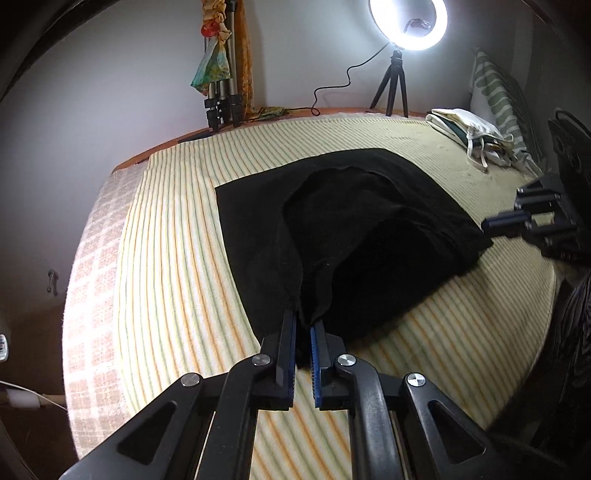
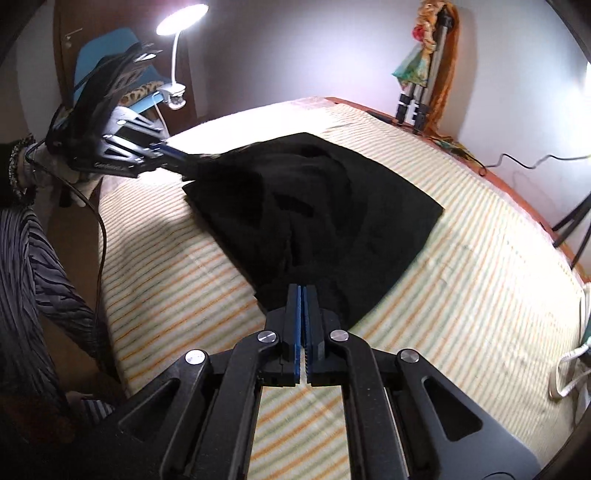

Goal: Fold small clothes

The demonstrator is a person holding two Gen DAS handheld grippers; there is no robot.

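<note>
A black garment point(image 1: 351, 229) lies partly folded on the striped bedcover point(image 1: 166, 258). My left gripper point(image 1: 303, 323) is shut on a near corner of the garment and lifts it a little. In the right wrist view my right gripper point(image 2: 303, 291) is shut on another corner of the black garment point(image 2: 314, 206). The left gripper point(image 2: 181, 158) shows there at the garment's far left edge, pinching cloth. The right gripper point(image 1: 491, 223) shows in the left wrist view at the garment's right edge.
A ring light on a small tripod point(image 1: 406, 26) stands at the bed's far edge. Folded light clothes point(image 1: 469, 129) and a striped pillow point(image 1: 498, 88) lie at the far right. A tripod with scarves point(image 1: 221, 74) stands behind. A clip lamp point(image 2: 177, 48) and blue chair point(image 2: 107, 48) are left.
</note>
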